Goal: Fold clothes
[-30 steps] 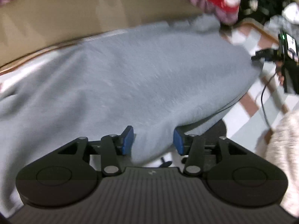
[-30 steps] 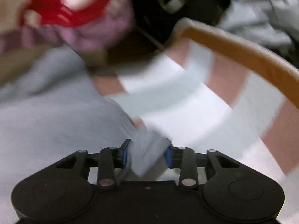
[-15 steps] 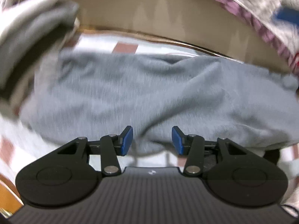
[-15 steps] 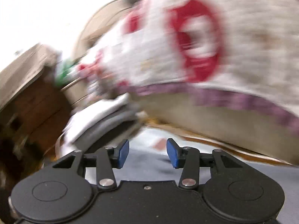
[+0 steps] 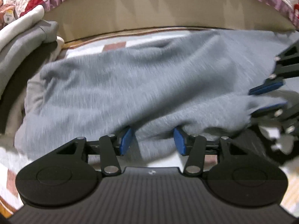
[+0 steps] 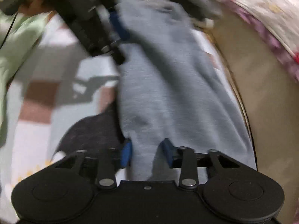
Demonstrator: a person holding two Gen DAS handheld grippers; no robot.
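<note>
We are mid-fold on the grey garment, which lies spread on the checked bedsheet beside the beige bed wall. Our left hand-held gripper pinches a bunched fold of its near edge. Our right hand-held gripper is closing on the other end's edge, cloth between the pads. Next, probably: lift both ends together and carry them over, keeping the edges level.

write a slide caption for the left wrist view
Left gripper and right gripper both straddle the grey knit garment's near edge.
</note>
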